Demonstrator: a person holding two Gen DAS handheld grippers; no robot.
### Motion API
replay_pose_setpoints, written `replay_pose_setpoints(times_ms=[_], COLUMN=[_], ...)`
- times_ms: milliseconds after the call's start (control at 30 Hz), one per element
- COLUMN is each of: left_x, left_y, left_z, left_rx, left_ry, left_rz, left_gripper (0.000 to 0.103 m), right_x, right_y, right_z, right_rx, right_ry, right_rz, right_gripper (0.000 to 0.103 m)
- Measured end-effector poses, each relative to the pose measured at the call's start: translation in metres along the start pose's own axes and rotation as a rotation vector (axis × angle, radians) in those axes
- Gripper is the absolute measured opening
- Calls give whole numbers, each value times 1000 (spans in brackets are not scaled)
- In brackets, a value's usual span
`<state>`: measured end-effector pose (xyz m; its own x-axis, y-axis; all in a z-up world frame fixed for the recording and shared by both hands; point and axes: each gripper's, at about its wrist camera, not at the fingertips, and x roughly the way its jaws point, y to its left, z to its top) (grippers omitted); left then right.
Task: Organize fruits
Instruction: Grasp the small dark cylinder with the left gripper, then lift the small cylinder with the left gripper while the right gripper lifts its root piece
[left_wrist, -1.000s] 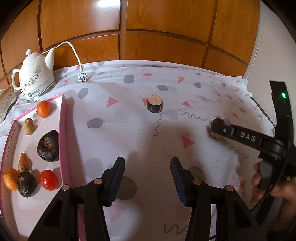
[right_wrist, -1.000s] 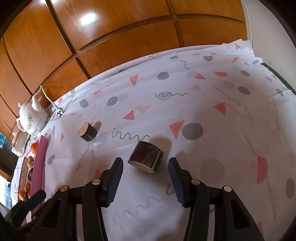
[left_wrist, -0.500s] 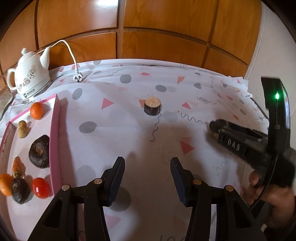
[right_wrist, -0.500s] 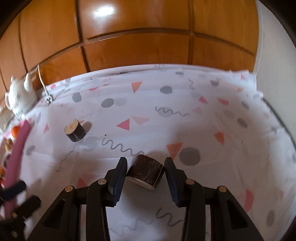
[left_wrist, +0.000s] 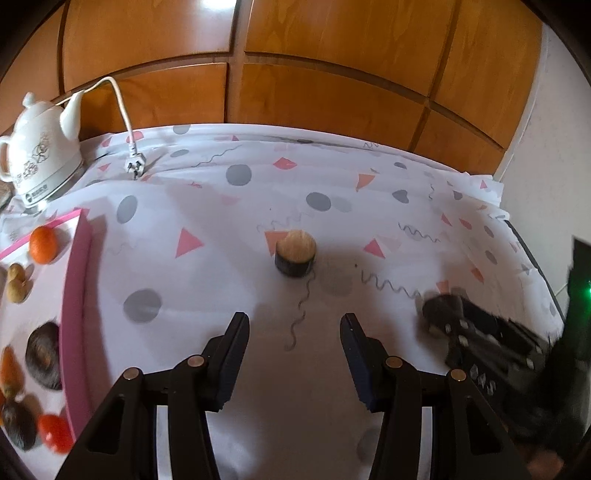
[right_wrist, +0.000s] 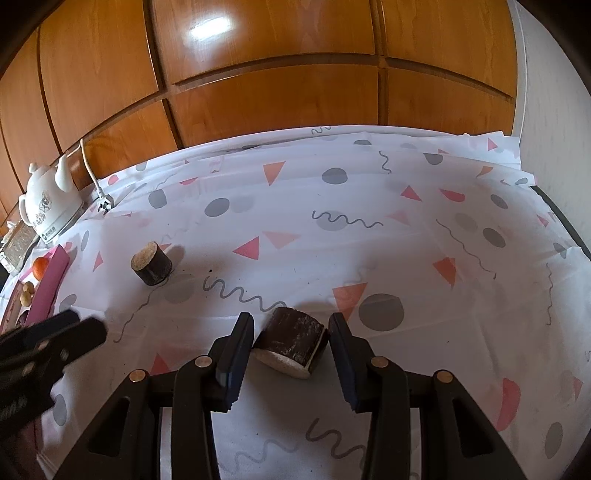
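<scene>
A dark brown cylinder chunk (right_wrist: 291, 341) with pale cut ends lies tilted between the fingers of my right gripper (right_wrist: 291, 334), and both pads press on its sides. A second chunk (left_wrist: 295, 256) stands upright on the patterned cloth, ahead of my left gripper (left_wrist: 293, 339), which is open with nothing between its fingers. At the left, the pink tray (left_wrist: 75, 314) holds an orange (left_wrist: 43, 244), two small brown fruits (left_wrist: 16, 282), a dark round fruit (left_wrist: 44, 354) and a red tomato (left_wrist: 55, 432). In the left wrist view, the right gripper (left_wrist: 439, 315) shows blurred at the right.
A white kettle (left_wrist: 40, 162) stands at the back left, its cord and plug (left_wrist: 135, 168) lying on the cloth. Wooden panels rise behind the table. The cloth's right edge (right_wrist: 557, 221) drops off near a white wall. My left gripper (right_wrist: 77, 328) reaches in at the left of the right wrist view.
The right gripper's fingers closed in on the dark chunk and its view rolled level. The left gripper moved across the cloth, so the tray slid left and the upright chunk centred.
</scene>
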<state>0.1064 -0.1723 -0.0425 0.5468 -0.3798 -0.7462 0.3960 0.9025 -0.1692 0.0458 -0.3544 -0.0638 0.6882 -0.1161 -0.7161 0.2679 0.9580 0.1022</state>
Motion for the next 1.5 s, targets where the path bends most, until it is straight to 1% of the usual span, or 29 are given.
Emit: replay_pose_setpoints(times_ms=[100,300,367,500,600,667,833,933,1033,1133,1233,1333,1367,1400,1500], left_x=[12,34,42,59,69,71,70,54,30,7,-7,-6,-3,-2,1], left_y=[-2,-7,-8,-7,-6,-7,-6,-5,-7,-12,-14,-12,-9,-5,-3], left_z=[13,32,37,41,42,43,41,35,21,-3,-26,-41,-44,-45,-45], left_rx=[-12,-5,-11,-19,-25,-17,-14,-4,6,36,57,64,53,32,22], left_ry=[6,15,22,35,49,35,22,-11,-35,-61,-79,-73,-58,-60,-58], left_rz=[7,12,17,22,32,40,23,37,40,61,91,113,109,92,79], left_gripper=[52,51,46,45,40,34,33,33,33,33,33,33,33,33,33], right_x=[0,2,1,2,6,5,5,5,6,6,6,6,6,6,6], right_y=[-1,-3,-4,-6,-11,-13,-13,-12,-11,-12,-11,-11,-11,-11,-12], right_z=[0,-1,-1,-2,-3,-4,-4,-4,-4,-4,-4,-4,-4,-4,-4], right_rx=[3,15,23,41,68,79,79,74,75,76,74,73,75,74,79], right_ry=[-2,3,-1,4,22,16,15,14,20,20,20,23,24,25,29], right_rz=[5,20,22,34,42,44,39,32,26,28,25,24,24,24,30], right_gripper=[43,43,43,43,42,40,39,39,38,38,38,38,38,38,38])
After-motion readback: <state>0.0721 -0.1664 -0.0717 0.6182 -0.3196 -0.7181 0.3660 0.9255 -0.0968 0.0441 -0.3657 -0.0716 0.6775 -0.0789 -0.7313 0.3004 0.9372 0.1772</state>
